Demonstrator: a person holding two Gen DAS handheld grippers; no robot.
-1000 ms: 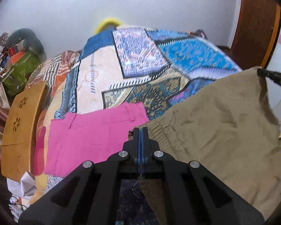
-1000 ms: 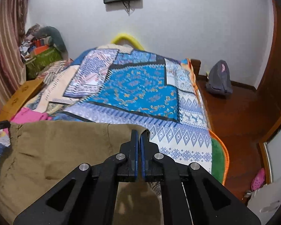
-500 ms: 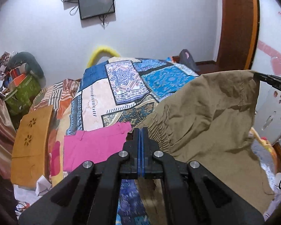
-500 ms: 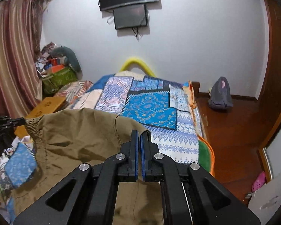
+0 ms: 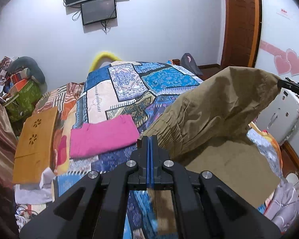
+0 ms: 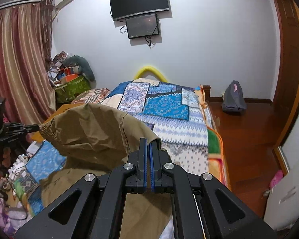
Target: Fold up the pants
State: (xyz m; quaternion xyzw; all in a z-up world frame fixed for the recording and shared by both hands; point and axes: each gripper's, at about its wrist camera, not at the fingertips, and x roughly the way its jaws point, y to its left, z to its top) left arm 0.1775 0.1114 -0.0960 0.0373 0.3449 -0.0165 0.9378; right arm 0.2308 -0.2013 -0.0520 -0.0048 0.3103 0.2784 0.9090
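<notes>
Looking via left cam: khaki pants are held up over near end of bed, left gripper clamped on waistband. Right cam: right gripper pinched on other corner. No fold made yet; whole fold is left.

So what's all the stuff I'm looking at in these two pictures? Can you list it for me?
Khaki pants: one, olive-tan, held up over the bed's near end between both grippers.
Pink garment: one, magenta, folded flat on the bed, left side.
Bedspread: one, blue patchwork, covering the bed.
Wooden board: one, orange-brown with flower cutouts, left of the bed.
Screens: two, black, on the far wall.
Grey bag: one, on the wood floor by the wall.
Curtain: one, red-striped, left wall.
Clutter pile: mixed colours, far-left corner.
Left gripper: black, blue pads, shut on the pants' waistband.
Right gripper: black, blue pads, shut on the pants' other corner.
</notes>
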